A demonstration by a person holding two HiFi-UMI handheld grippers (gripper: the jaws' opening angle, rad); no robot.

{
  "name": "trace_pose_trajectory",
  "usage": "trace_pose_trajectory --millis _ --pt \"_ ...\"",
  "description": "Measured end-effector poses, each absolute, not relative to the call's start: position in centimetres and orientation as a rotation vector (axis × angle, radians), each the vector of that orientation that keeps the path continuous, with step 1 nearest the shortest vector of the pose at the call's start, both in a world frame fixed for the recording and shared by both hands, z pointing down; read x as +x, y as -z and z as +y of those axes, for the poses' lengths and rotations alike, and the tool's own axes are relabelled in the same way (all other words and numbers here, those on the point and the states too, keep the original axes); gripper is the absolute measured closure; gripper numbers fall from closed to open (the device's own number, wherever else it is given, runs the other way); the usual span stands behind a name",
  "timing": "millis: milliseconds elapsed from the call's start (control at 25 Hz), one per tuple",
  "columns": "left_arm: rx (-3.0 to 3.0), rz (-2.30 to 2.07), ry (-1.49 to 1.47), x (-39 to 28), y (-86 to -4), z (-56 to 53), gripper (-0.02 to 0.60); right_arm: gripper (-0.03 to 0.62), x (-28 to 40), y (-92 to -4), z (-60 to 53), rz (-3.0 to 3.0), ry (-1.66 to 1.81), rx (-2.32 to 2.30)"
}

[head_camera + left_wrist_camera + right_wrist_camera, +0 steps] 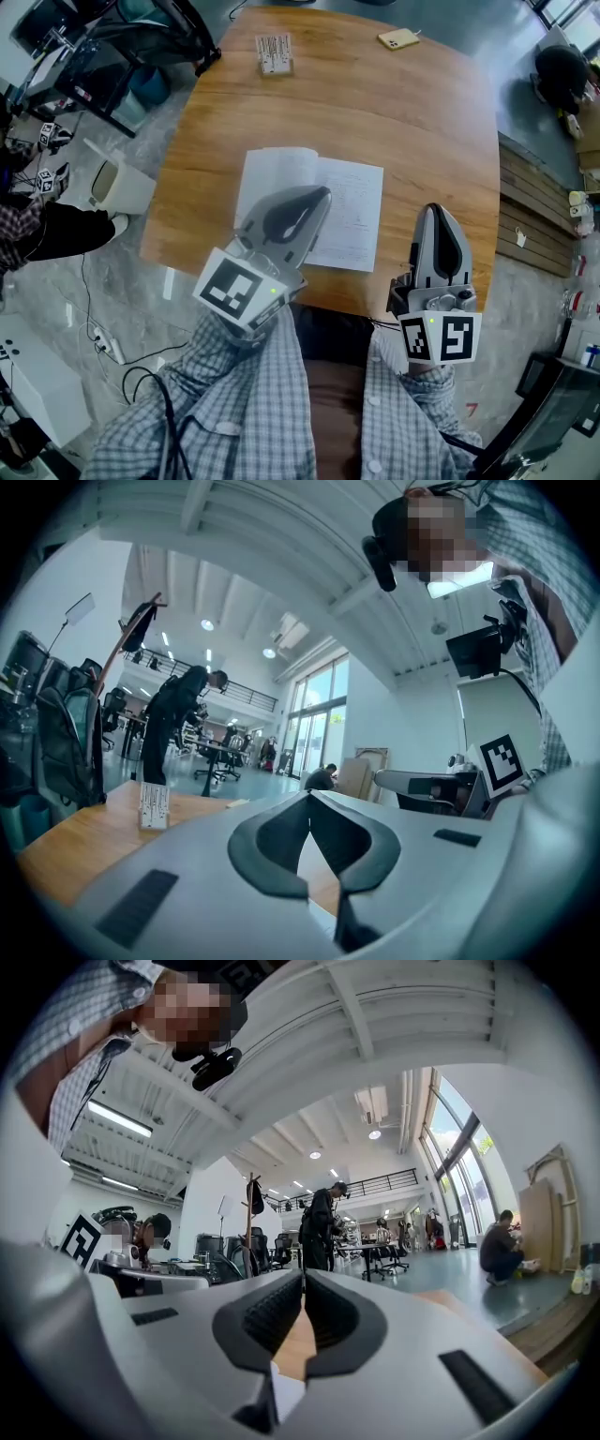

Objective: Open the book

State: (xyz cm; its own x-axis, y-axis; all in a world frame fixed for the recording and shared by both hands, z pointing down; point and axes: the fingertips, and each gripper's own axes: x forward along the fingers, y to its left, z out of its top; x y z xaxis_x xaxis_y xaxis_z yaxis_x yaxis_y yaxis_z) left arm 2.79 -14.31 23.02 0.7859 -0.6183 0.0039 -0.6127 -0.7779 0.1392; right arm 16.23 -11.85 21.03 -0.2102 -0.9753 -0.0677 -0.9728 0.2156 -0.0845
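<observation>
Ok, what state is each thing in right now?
Book: open, flat on the table.
Left hand-held gripper: shut, empty, over the book.
Right hand-held gripper: shut, empty, right of the book.
Phone: lying flat, far edge.
Small printed stand: upright, far side.

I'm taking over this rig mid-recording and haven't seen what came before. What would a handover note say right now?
Left gripper: jaws together, nothing between them, over the left page of the book; I cannot tell whether it touches the page.
Right gripper: jaws together, empty, to the right of the book, near the table's near edge.
Book: lies open, pages up, on the wooden table, close to the person's side.
Done: the book is open.
Left: probably nothing except drawing both grippers clear of the book.
</observation>
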Motion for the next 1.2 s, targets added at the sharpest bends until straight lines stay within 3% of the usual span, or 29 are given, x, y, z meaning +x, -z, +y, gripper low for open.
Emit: trace_pose_trajectory --millis 1200 --pt "2.829 -1.017 0.071 1.5 -22.9 -13.6 0.577 0.571 15.2 -21.8 -12.5 2.366 0.183 -1.870"
